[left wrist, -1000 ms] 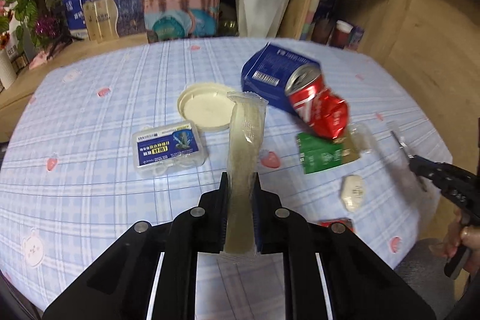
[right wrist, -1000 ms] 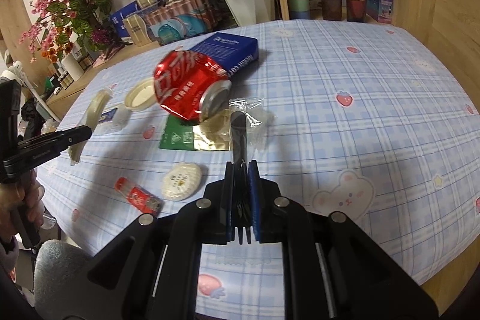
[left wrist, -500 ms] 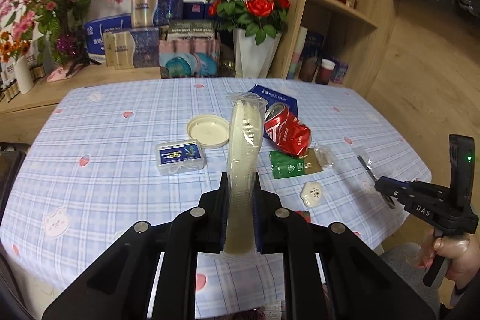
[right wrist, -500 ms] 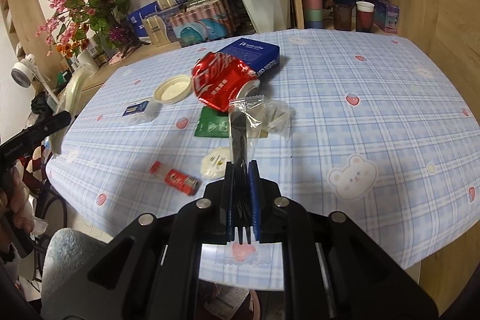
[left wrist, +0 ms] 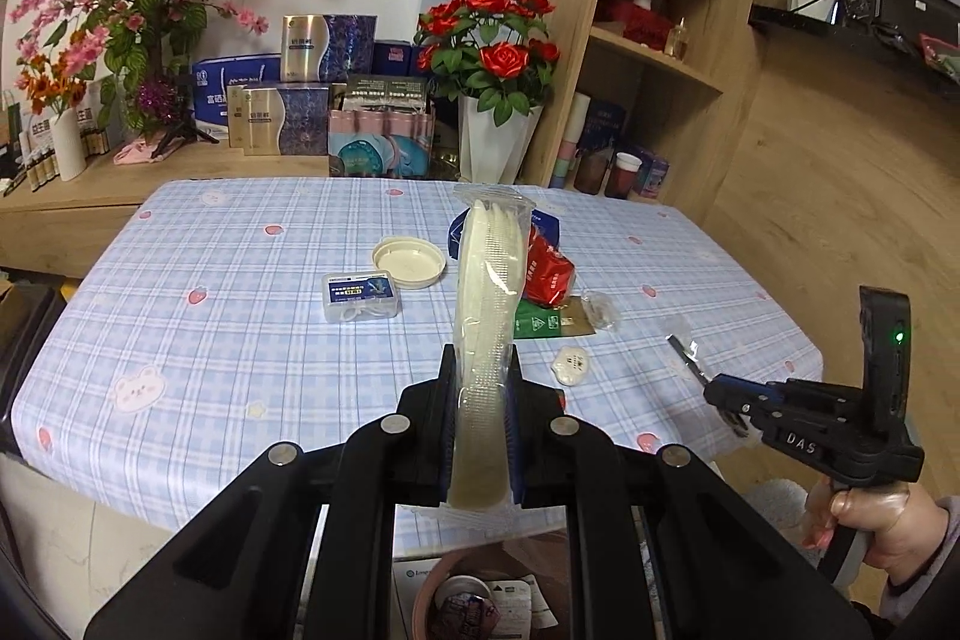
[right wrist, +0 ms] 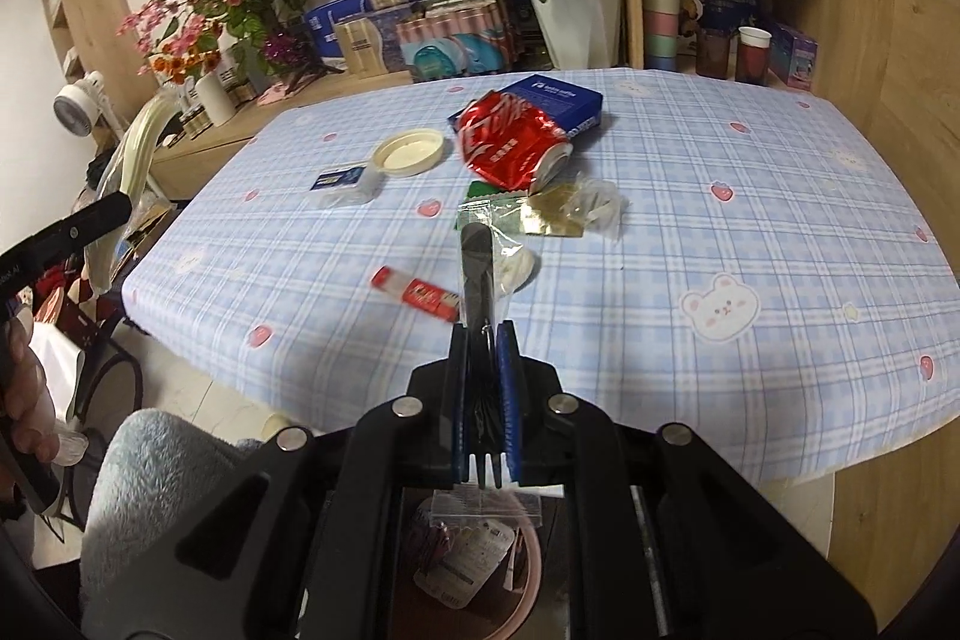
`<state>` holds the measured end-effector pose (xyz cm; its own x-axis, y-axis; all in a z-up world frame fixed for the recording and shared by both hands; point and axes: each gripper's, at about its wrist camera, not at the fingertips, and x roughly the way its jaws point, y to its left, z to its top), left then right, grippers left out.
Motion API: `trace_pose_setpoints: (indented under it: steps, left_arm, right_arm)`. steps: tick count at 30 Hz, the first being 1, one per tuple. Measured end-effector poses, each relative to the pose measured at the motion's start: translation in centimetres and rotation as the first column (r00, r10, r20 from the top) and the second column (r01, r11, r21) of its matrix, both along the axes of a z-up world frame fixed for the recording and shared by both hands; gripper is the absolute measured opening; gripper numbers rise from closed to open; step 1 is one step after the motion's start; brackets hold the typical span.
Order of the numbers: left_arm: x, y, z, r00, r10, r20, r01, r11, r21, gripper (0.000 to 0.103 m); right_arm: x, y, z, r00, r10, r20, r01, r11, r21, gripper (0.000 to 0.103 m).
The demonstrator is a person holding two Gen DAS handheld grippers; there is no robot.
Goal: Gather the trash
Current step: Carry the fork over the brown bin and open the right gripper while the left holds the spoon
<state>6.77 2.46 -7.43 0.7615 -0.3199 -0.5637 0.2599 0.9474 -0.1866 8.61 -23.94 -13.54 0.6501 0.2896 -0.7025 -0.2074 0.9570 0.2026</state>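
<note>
Below both clamped grippers, gripping wrapped cutlery [left wrist: 483,316] and a bagged fork [right wrist: 478,280], a pink bin [right wrist: 528,568] holds wrappers.

We see the left gripper [left wrist: 480,388] as black angular arms with silver round screws and blue pads. The right gripper [left wrist: 714,391] is black too, marked "DAS" in white, with a green light; a grey, possibly fleecy sleeve [left wrist: 936,550] covers that wrist.
</note>
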Motion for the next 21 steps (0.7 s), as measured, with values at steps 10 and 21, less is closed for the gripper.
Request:
trace_pose_setpoints:
  steps: [10, 21]
  left_arm:
    - [-4.7, 0.5, 1.2, 0.999, 0.01, 0.031, -0.009, 1.0, -0.021, 0.013]
    - [-7.1, 1.0, 1.1, 0.999, 0.022, 0.035, -0.02, 0.998, -0.052, 0.014]
  right_arm:
    - [-3.7, 0.9, 0.2, 0.999, 0.041, 0.0, -0.041, 0.999, 0.015, 0.013]
    - [-5.5, 2.9, -0.5, 0.993, 0.116, -0.035, -0.115, 0.993, 0.019, 0.013]
